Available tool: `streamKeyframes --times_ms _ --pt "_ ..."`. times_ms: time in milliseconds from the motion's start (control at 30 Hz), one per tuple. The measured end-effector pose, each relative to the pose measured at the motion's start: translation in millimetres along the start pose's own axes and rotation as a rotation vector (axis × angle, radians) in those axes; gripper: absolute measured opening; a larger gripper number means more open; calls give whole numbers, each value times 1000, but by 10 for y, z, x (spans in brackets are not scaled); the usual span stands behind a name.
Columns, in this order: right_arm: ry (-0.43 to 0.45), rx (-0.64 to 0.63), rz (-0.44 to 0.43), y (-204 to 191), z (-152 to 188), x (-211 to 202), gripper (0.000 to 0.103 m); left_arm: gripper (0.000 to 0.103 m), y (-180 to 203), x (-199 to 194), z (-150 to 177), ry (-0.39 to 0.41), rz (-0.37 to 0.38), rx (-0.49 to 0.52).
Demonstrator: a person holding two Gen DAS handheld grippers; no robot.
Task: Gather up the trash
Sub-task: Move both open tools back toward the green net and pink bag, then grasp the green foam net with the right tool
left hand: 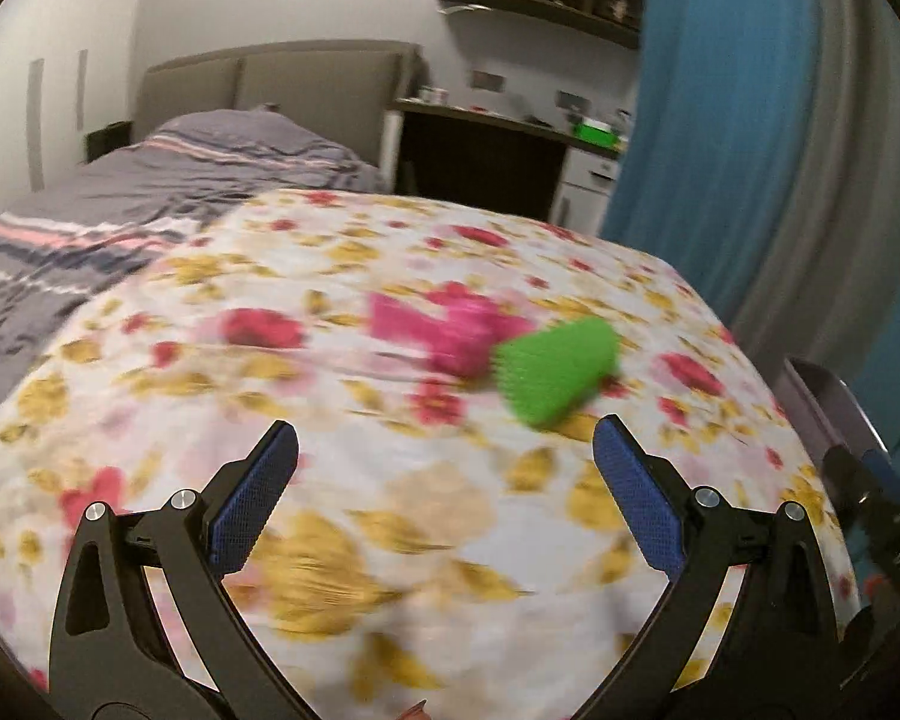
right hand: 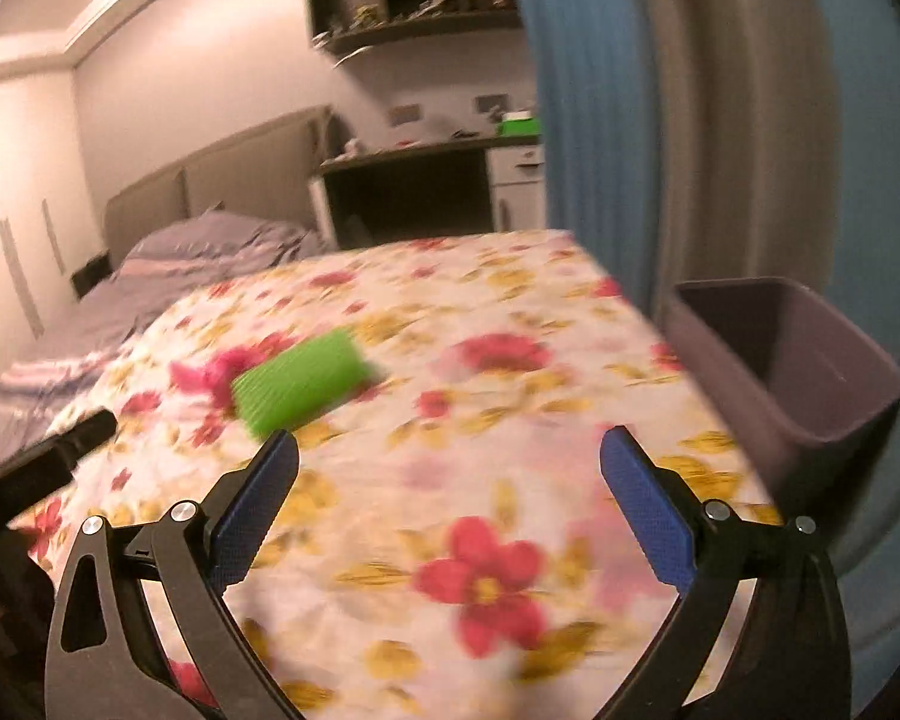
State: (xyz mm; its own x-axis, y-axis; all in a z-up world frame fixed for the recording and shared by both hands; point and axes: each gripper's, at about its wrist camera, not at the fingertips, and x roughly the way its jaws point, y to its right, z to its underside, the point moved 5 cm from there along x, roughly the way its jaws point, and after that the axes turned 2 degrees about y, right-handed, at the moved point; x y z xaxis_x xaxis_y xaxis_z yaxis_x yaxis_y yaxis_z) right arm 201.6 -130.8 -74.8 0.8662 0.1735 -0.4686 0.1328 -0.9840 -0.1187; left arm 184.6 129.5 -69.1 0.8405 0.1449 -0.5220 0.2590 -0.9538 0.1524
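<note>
Both my claws over floral-print cloth-covered table (left hand: 450,516). Left gripper (left hand: 447,450) jaws spread wide, nothing between blue pads. Right gripper (right hand: 450,456) likewise gaping, empty. Green ribbed foam-net sleeve (left hand: 558,369) lies on cloth ahead of left claw, slightly right of centre; from right claw it sits ahead-left, just past left fingertip. Pink mesh piece (left hand: 444,330) touches it on far-left side. Dark purple plastic bin (right hand: 792,372) stands at table's edge, ahead-right of right claw. Views blurred.
</note>
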Motion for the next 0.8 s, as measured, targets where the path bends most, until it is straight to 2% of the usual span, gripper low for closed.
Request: streamKeyframes --times_ms 233,433,633,700,800 --pt "-51 -83 -40 -656 84 299 97 97 -545 -49 -64 21 -82 -62" --pt "-116 -149 -32 -1035 160 720 96 97 -811 -7 -88 24 -92 -96" --pt "-192 -172 -31 -1287 164 1091 90 97 -914 102 -104 13 -89 -103" --pt "-205 -189 -27 -1367 156 1198 82 97 -916 141 -113 10 -78 -104" --pt "-234 -207 -10 -1416 154 1334 77 97 -892 192 -137 7 -63 -94"
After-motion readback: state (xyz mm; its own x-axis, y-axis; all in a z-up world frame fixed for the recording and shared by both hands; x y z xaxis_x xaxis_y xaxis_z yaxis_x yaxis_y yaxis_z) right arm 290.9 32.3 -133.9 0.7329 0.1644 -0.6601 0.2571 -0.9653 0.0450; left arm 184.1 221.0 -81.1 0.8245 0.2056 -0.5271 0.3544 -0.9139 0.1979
